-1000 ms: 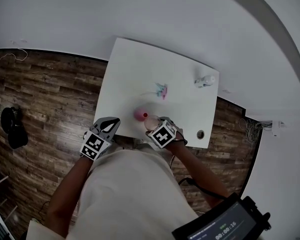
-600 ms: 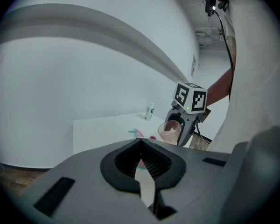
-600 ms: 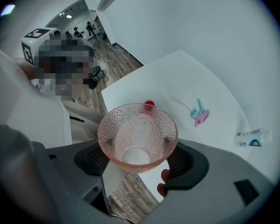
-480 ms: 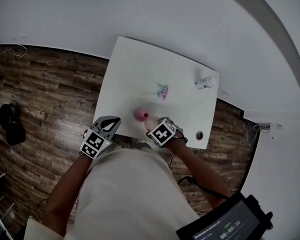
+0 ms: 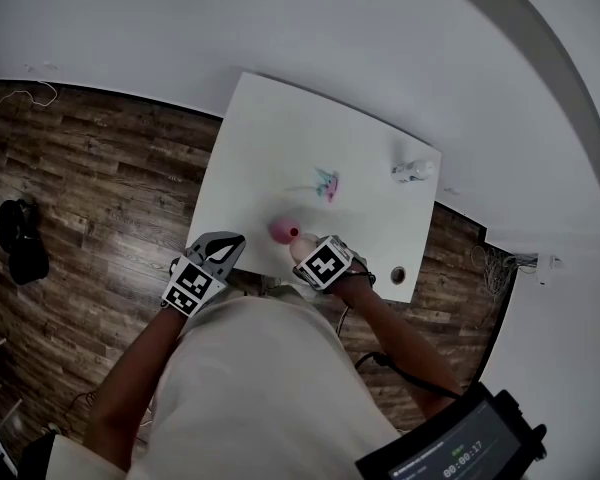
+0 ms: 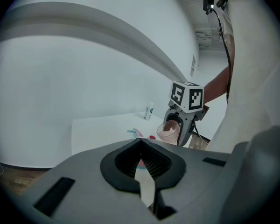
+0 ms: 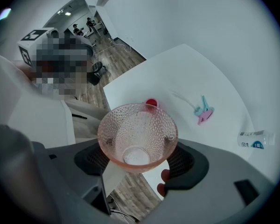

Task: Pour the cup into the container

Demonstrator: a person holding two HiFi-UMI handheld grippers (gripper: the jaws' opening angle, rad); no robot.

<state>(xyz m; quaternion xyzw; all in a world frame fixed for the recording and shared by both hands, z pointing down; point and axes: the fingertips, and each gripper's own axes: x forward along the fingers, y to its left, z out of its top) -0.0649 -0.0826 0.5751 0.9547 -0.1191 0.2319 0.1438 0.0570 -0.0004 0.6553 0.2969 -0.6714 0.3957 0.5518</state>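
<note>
Cup [image 7: 137,136], pink dimpled glass: clamped round its lower body by the right gripper [image 7: 138,158], jaws pressed on either side of it; tipped steeply, mouth turned down toward the table [image 5: 280,138]

Position: at the table's near edge, about midway along it, with the rim just beside the small pink container [image 5: 281,230], which stood on the table just inside that edge

Contents: none visible in the cup, and its clear base showed through; no stream or spill could be made out

Progress, as judged: cup lifted, brought to the container and tipped, so the pour looked at or near its end; whether anything had landed in the container could not be told. Probably left: righting the cup and setting it down

Left gripper [image 6: 141,149]: jaws shut together with nothing between them, held off the table's near left corner, apart from the cup

Other items: teal and pink object [image 5: 325,182] near the table's middle; small bottle [image 5: 412,169] near the far right corner
</note>
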